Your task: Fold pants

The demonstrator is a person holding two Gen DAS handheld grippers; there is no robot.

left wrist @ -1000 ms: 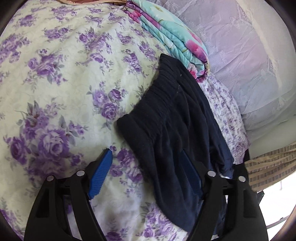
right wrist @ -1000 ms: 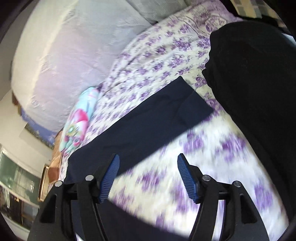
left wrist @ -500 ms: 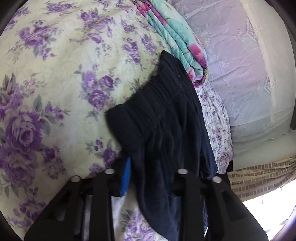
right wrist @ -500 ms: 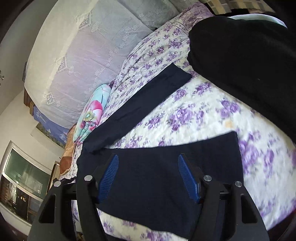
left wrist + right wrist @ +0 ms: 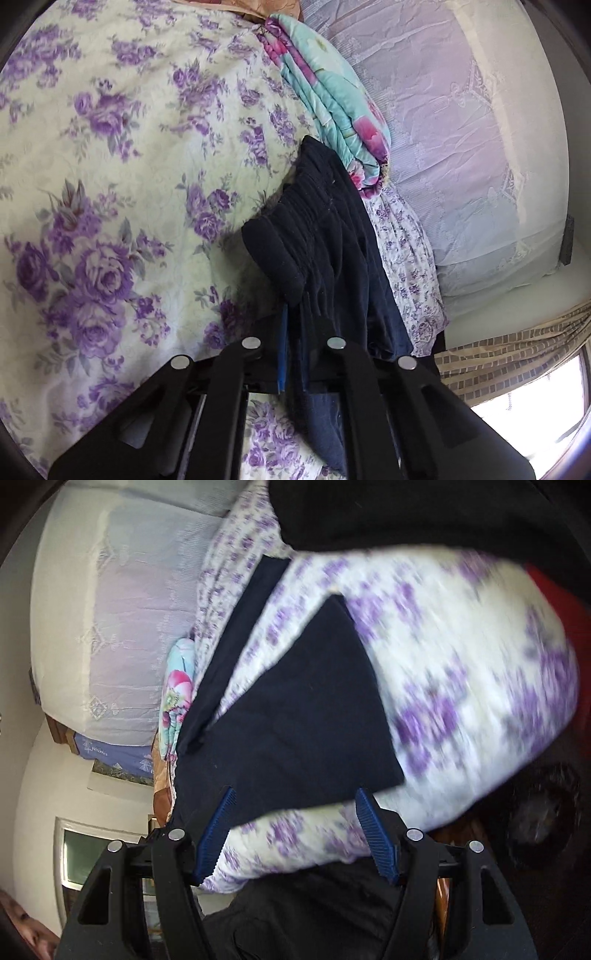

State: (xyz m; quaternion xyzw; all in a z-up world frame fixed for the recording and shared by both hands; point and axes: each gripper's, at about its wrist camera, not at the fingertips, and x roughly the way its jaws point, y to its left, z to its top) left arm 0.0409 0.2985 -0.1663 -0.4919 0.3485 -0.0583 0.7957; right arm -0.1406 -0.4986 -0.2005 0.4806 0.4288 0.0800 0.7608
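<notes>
One pair of navy pants [image 5: 325, 236] on the bed, both legs [image 5: 295, 716] showing from the right wrist view, so two legs counted. One floral bedspread [image 5: 110, 147] with purple roses. One folded turquoise quilt [image 5: 332, 107] with pink flowers. One white lace curtain [image 5: 461, 129], and one striped curtain [image 5: 509, 354] by the window. Two grippers: left gripper [image 5: 293, 354], right gripper [image 5: 295, 830].
</notes>
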